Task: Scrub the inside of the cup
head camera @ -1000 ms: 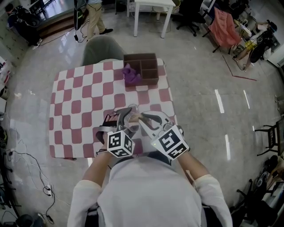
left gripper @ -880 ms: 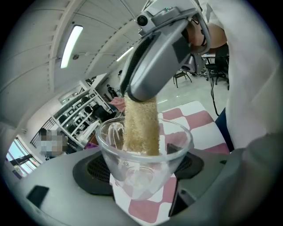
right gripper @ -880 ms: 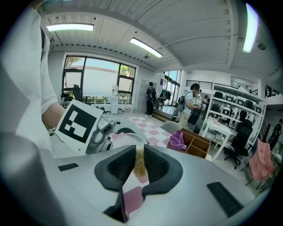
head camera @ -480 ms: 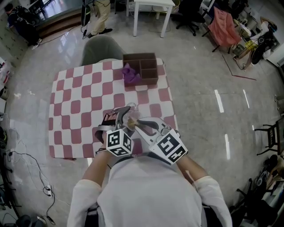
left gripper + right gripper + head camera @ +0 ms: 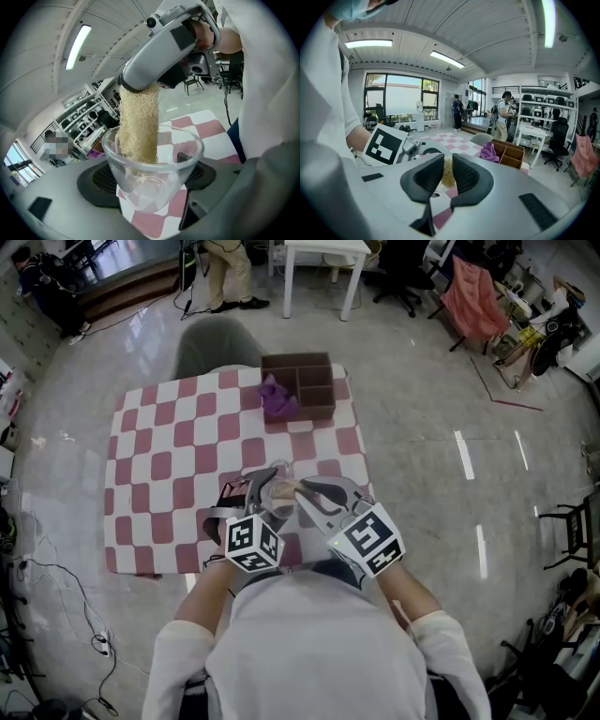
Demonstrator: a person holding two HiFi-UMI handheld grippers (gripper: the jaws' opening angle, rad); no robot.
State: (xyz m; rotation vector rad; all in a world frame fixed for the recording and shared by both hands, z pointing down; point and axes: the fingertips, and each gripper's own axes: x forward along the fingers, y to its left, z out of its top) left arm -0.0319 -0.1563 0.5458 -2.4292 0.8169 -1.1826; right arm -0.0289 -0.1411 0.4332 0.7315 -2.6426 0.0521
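in the cup (image 5: 154,187) clamped by left gripper (image 5: 263,486), right gripper (image 5: 447,177) pinches loofah (image 5: 138,126) lengthwise downward

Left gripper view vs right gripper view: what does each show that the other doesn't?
Only the left gripper view: the clear cup clamped in the left gripper, with the loofah dipped into it. Only the right gripper view: the brown box holding a purple cloth, and the left gripper's marker cube. Both: the loofah gripped by the right gripper, and the checkered tablecloth.
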